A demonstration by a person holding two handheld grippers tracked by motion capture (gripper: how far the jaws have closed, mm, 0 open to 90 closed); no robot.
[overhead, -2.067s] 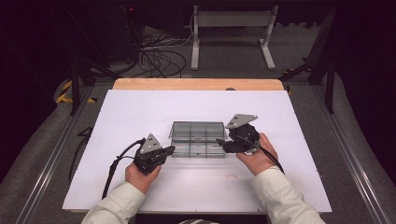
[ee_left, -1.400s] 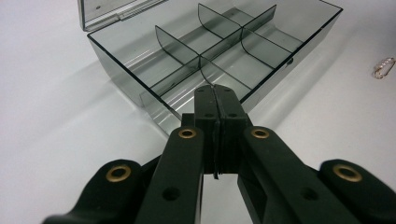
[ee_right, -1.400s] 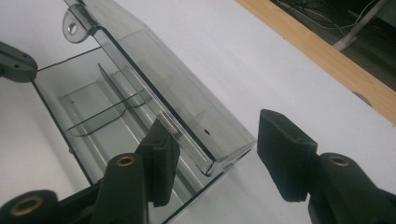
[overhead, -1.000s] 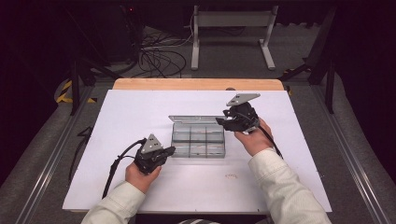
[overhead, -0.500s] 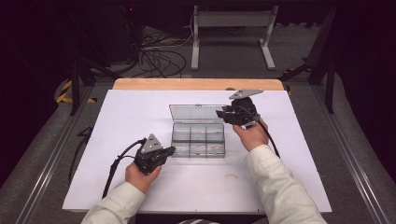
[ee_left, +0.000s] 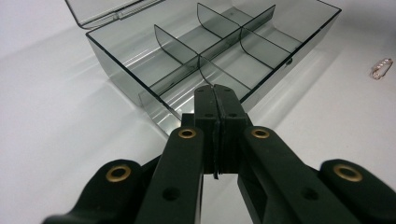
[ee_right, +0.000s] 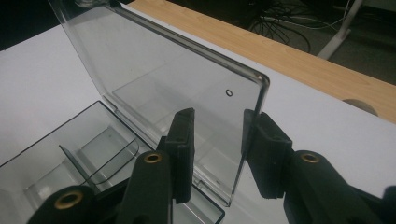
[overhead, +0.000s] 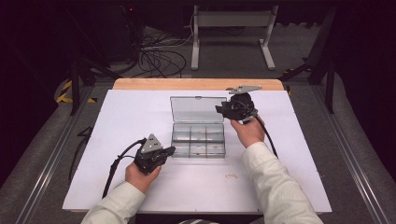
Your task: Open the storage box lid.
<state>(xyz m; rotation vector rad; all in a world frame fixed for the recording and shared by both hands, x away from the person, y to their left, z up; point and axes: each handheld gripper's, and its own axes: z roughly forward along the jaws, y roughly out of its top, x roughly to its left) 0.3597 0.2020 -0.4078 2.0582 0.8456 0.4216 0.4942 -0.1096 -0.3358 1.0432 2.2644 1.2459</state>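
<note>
Jaws of the right gripper (ee_right: pixel 217 154) stand part open astride the side edge of the raised lid (ee_right: pixel 177 88), having just narrowed; jaws of the left gripper (ee_left: pixel 215 100) are closed, empty, pressing the compartment box (overhead: pixel 198 140) mid-table. Best to swing the lid back gently while the box stays pinned

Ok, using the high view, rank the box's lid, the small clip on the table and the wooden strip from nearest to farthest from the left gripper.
From the left gripper:
1. small clip, to its right on the white table.
2. lid, raised at the box's far side.
3. wooden strip, along the table's far edge.
</note>
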